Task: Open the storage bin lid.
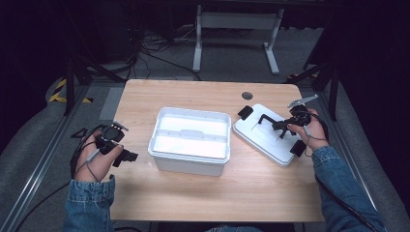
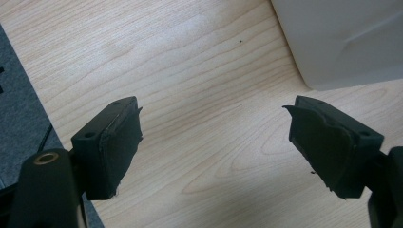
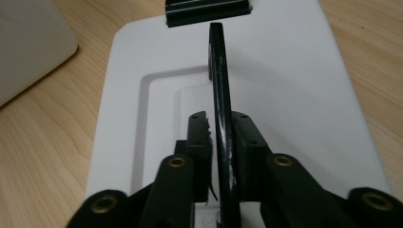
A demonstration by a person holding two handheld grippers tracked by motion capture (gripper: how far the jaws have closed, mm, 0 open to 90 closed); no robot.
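A white plastic bin [image 1: 188, 163] stands open at the middle of the wooden table. Its white lid [image 1: 261, 140] lies flat to the right of it, with a black latch [image 1: 245, 112] at either end. My right gripper [image 1: 283, 124] is shut on the lid's raised black handle [image 1: 268, 119]. In the right gripper view the thin handle [image 3: 219, 71] runs upright between the closed jaws of that gripper [image 3: 221, 128], above the lid [image 3: 294, 95]. My left gripper [image 1: 126, 155] hovers left of the bin, open and holding nothing [image 2: 214, 142]; the bin's corner [image 2: 342, 38] lies ahead of it.
The table [image 1: 208, 193] has bare wood in front of the bin and at its left. A dark round hole [image 1: 247, 95] sits near the far edge. Beyond the table are a white desk frame [image 1: 237, 29] and cables on the floor.
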